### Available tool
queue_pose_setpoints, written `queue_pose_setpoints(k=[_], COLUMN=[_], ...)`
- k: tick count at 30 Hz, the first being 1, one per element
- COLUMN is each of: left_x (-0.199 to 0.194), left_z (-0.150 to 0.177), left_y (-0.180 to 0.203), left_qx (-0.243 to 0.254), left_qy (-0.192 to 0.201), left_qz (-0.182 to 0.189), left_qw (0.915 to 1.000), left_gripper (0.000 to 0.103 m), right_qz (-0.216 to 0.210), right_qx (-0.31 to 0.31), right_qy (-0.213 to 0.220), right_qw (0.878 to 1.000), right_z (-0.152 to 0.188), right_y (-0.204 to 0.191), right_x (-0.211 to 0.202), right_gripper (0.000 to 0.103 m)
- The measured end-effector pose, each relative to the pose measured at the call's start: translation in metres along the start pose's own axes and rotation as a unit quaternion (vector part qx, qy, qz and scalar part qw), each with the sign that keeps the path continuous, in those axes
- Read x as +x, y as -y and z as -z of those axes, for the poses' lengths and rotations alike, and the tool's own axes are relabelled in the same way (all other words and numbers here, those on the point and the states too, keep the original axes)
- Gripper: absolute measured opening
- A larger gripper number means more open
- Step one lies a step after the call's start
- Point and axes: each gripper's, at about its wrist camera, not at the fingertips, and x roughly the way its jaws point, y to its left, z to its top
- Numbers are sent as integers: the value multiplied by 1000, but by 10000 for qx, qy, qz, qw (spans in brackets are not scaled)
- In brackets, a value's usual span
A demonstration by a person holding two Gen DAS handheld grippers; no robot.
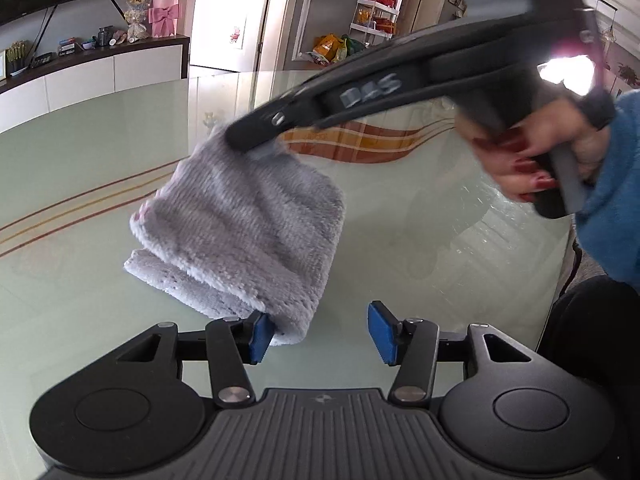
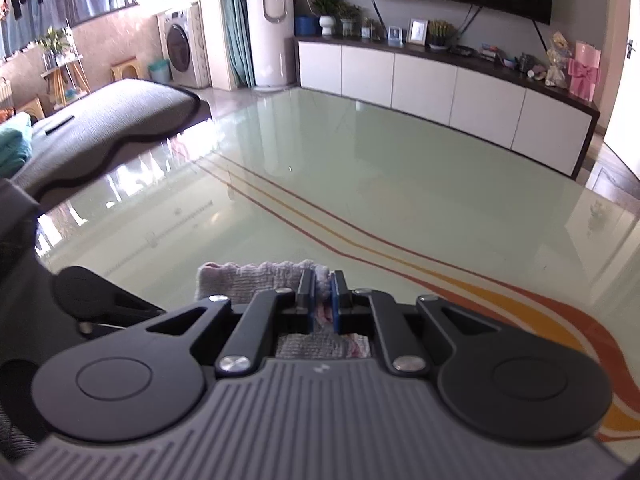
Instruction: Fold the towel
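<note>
right gripper [image 2: 324,294] pinching the towel [image 1: 240,236], dangling mid-frame above the glass table [image 1: 400,240] | left gripper [image 1: 320,332] spread wide, one pad [image 1: 262,338] just brushing towel's bottom edge

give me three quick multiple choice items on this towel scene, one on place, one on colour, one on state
1. Where is the towel?
A. lifted above the glass table
B. on the sofa
C. on the floor

2. What colour are the left gripper pads?
A. red
B. blue
C. green

3. How do the right gripper fingers stand?
A. wide open
B. out of sight
C. shut on the towel

Answers: 1 A, it hangs from the right gripper over the table; 2 B, both pads show blue; 3 C, cloth is pinched between the closed pads.
</note>
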Motion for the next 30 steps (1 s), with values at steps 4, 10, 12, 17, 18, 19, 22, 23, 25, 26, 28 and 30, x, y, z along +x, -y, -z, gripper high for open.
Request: queue_pose_setpoints(k=[4, 10, 12, 17, 18, 19, 22, 23, 25, 26, 28, 30], left_x=[-4, -18, -24, -33, -32, -32, -37, -39, -42, -43, -45, -45], left_z=[2, 13, 17, 23, 22, 20, 19, 19, 17, 15, 12, 6], left_y=[-4, -1, -1, -7, -10, -12, -17, -17, -19, -20, -20, -20], left_qx=[-108, -234, -266, -321, -327, -330, -316, -309, -303, -305, -309, -262], left_qy=[20, 76, 128, 237, 246, 258, 305, 329, 383, 404, 417, 447], left_qz=[40, -17, -10, -84, -104, -146, -329, -387, -479, -537, -710, -727], left_qw=[9999, 9997, 9996, 9992, 9991, 9990, 9985, 9982, 9977, 9973, 9961, 9960], left_gripper=[54, 54, 55, 56, 56, 56, 57, 58, 59, 59, 59, 59], right_qz=[49, 118, 157, 260, 282, 288, 335, 355, 395, 414, 423, 425], right_qx=[9, 25, -7, -65, -46, -28, -51, -70, -108, -127, -143, -140], right_qy=[-127, -171, -198, -365, -395, -414, -451, -460, -478, -487, -479, -469], right_qw=[9999, 9998, 9997, 9990, 9988, 9987, 9984, 9983, 9980, 9979, 9979, 9979], right_z=[8, 12, 15, 18, 19, 20, 22, 23, 24, 24, 18, 19], right_y=[-3, -4, -4, -4, -4, -4, -6, -7, -9, -10, -9, -9], right_x=[15, 27, 30, 38, 39, 40, 40, 39, 38, 38, 43, 42], right_gripper=[8, 8, 8, 8, 8, 8, 8, 9, 9, 9, 9, 11])
